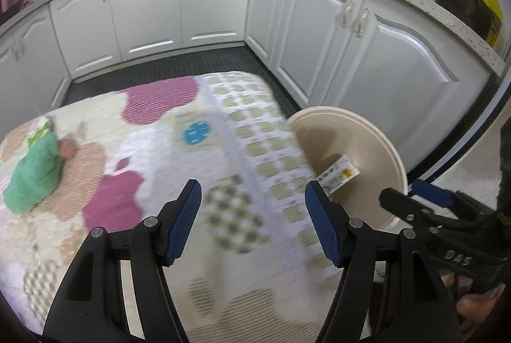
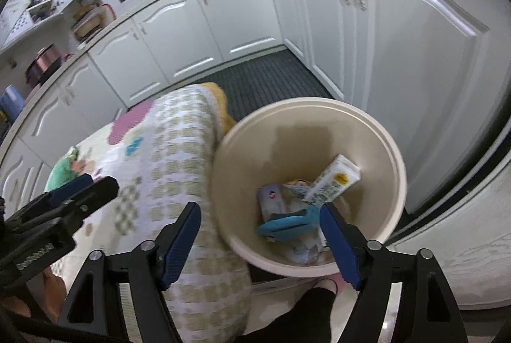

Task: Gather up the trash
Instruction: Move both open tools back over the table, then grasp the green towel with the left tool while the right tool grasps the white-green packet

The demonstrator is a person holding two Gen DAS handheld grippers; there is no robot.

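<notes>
Indoors, patterned tablecloth (image 1: 191,151), white cabinets (image 1: 210,4), beige bin (image 2: 242,170)

The right gripper (image 2: 260,234) hangs with its jaws apart and nothing between them, over the near rim of a cream bin (image 2: 377,132). Inside lie a white carton (image 2: 335,180), a teal wrapper (image 2: 287,223) and other packets. Left of the bin is a table under a patterned cloth (image 2: 172,158); the left gripper (image 2: 80,190) shows at the left edge.

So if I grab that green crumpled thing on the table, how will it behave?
The green wad looks like soft crumpled cloth or wrapper, so probably floppy and light. Lying on the textured tablecloth, it likely won't roll or slide.
</notes>
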